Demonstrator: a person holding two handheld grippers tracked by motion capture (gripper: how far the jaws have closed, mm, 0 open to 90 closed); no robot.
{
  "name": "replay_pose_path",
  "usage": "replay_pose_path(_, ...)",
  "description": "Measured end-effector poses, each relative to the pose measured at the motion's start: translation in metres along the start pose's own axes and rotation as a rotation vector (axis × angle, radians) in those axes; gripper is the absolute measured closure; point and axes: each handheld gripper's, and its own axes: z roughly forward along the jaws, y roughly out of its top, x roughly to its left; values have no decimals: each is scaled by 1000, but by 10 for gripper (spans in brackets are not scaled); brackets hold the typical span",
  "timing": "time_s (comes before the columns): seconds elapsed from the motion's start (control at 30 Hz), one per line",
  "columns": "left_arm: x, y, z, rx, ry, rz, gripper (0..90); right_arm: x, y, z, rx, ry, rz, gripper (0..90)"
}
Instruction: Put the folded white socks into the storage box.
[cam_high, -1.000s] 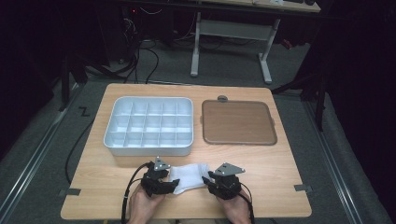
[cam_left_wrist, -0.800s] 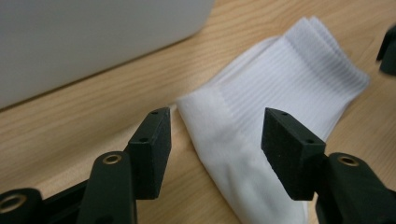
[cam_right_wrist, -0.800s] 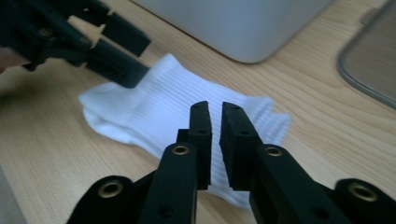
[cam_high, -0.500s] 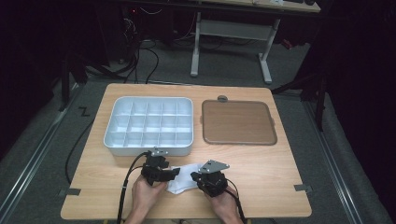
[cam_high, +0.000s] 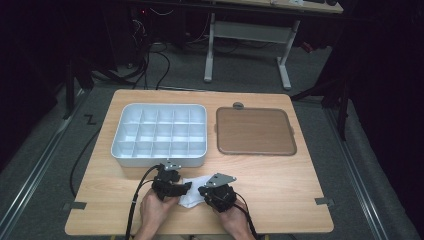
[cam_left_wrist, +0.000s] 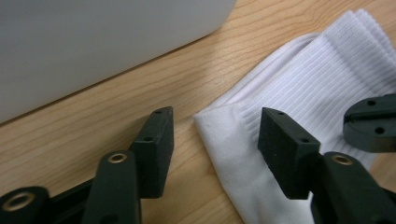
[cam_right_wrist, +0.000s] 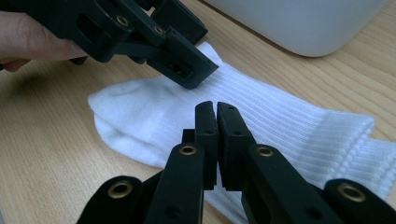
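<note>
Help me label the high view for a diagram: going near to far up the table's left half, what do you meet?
The person's left hand → the left tongs at the white sock → bare table → the white compartment tray.

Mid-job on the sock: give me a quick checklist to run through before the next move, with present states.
1. Right gripper shut: ok.
2. Fabric pinched between its pads: cannot tell.
3. Left gripper open astride the edge of the white sock: ok; jaws have just been closing a little.
4. Sock lying flat on the table: ok.
5. Divided tray clear of the sock: ok.
</note>
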Motion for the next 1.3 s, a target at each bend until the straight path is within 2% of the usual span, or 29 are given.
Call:
replay_pose_path(0.1, 0, -1, -1, -3, 2, 14, 504, 0, 0, -1, 0, -9, -5, 881)
replay_pose_path(0.2, 0, -1, -1, 0, -3, 11, 578, 0, -1, -2, 3, -15, -1, 881)
replay_pose_path(0.27, 0, -1, -1, 10, -15, -1, 640, -1, -1, -2, 6, -17, -3, 880)
replay_pose_path(0.37, 0, 0, -1, 20, -24, -24, 683, 2, -2, 0, 28, -26, -47, 881)
replay_pose_path(0.53, 1, 0, -2, 31, -43, -41, 743, -1, -3, 3, 38, -28, -40, 881)
replay_pose_path(0.67, 3, 1, -2, 32, -54, -63, 768, -2, -4, 5, 47, -26, -32, 882)
replay_pose_path(0.83, 4, 2, -6, 49, -72, -62, 811, -6, -5, 6, 63, -3, -10, 886)
replay_pose_path(0.93, 5, 2, -11, 53, -96, -84, 829, -5, -5, 6, 66, -2, -20, 893)
replay_pose_path(1.1, 6, 8, -19, 49, -141, -142, 840, -4, -5, 6, 70, 2, -31, 900)
replay_pose_path(1.3, 3, 13, -27, 39, -177, -162, 842, -3, -5, 7, 73, 11, -31, 900)
